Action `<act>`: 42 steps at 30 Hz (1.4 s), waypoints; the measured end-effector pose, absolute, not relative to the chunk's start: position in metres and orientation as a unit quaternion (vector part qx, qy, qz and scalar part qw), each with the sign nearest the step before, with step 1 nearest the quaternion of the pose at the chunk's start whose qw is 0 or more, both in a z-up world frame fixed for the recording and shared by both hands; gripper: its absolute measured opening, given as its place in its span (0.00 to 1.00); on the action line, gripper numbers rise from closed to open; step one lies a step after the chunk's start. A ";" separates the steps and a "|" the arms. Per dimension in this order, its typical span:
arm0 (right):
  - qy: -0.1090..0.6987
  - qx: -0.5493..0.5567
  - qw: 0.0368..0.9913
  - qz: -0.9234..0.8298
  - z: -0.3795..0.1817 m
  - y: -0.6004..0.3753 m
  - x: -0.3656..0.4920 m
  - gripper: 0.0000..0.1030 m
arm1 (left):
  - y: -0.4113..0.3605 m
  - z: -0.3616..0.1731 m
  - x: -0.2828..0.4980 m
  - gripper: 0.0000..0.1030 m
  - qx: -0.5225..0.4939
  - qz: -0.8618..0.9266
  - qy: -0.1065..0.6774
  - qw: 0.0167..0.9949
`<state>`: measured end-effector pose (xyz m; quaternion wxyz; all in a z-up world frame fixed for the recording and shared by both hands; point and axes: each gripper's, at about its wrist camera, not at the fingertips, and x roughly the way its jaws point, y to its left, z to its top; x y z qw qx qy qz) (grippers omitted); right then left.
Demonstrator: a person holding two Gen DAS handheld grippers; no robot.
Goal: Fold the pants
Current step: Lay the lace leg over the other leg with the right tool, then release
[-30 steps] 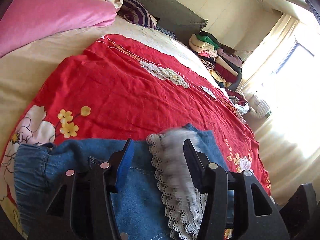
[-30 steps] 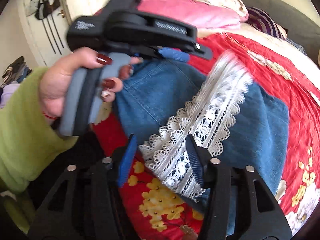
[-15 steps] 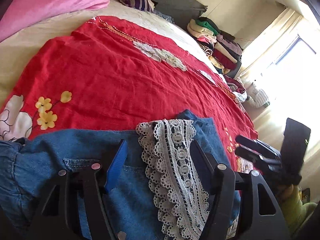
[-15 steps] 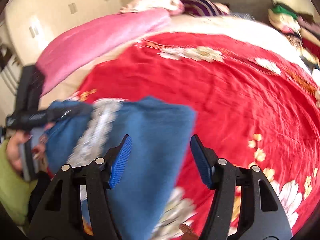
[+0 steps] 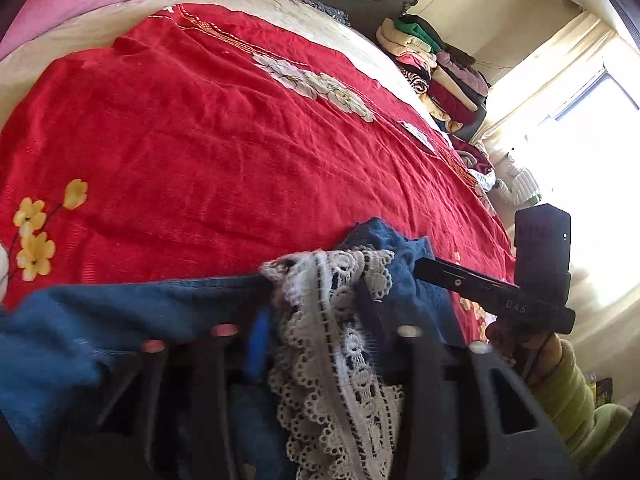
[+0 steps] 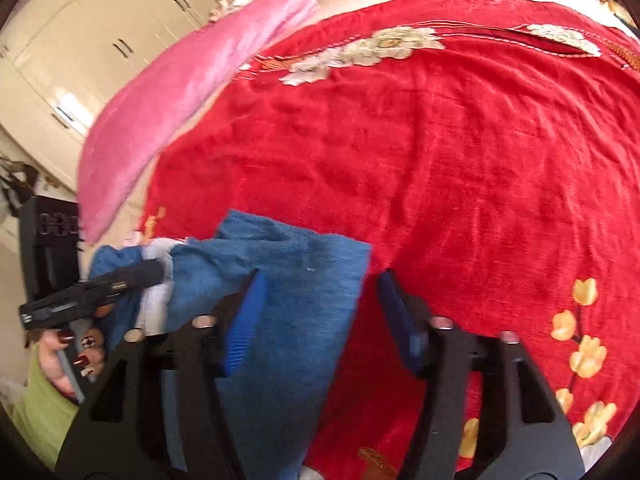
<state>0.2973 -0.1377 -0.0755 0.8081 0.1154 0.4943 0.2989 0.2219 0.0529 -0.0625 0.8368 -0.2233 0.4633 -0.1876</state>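
Denim pants (image 5: 132, 320) with a white lace strip (image 5: 340, 344) lie bunched at the near edge of the red bedspread (image 5: 224, 132); both grippers now sit at the same end of the garment, the left gripper (image 5: 310, 320) on the lace side, the right gripper (image 6: 320, 300) on the plain blue side. Half a second ago both tools stood wider; their jaws have just been closing; the left one now looks clamped on lace and denim, though blur hides the pads; the right one has blue cloth against its left blue pad (image 6: 246, 328), while the other pad stands clear with red bedspread showing in the gap, so not gripping yet by the look of it. A second ago the right tool pointed at the lace and the left hand (image 6: 66, 356); it has since swung across to the cloth's free edge. My read: a two-point hold is being set up for lifting or straightening the pants; no fold made yet.
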 end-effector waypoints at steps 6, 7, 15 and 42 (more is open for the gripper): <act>0.442 0.119 0.829 0.320 -0.056 -0.150 0.282 0.07 | 0.034 -0.033 0.217 0.13 -0.204 -0.208 0.423 0.858; 0.433 0.117 0.836 0.317 -0.052 -0.153 0.281 0.07 | 0.030 -0.028 0.217 0.13 -0.191 -0.205 0.416 0.865; 0.444 0.010 0.861 0.248 -0.061 -0.131 0.283 0.17 | 0.028 -0.056 0.232 0.30 -0.147 -0.138 0.456 0.867; 0.410 -0.020 0.881 0.234 -0.023 -0.159 0.160 0.69 | 0.070 -0.030 0.103 0.67 -0.182 -0.140 0.435 0.871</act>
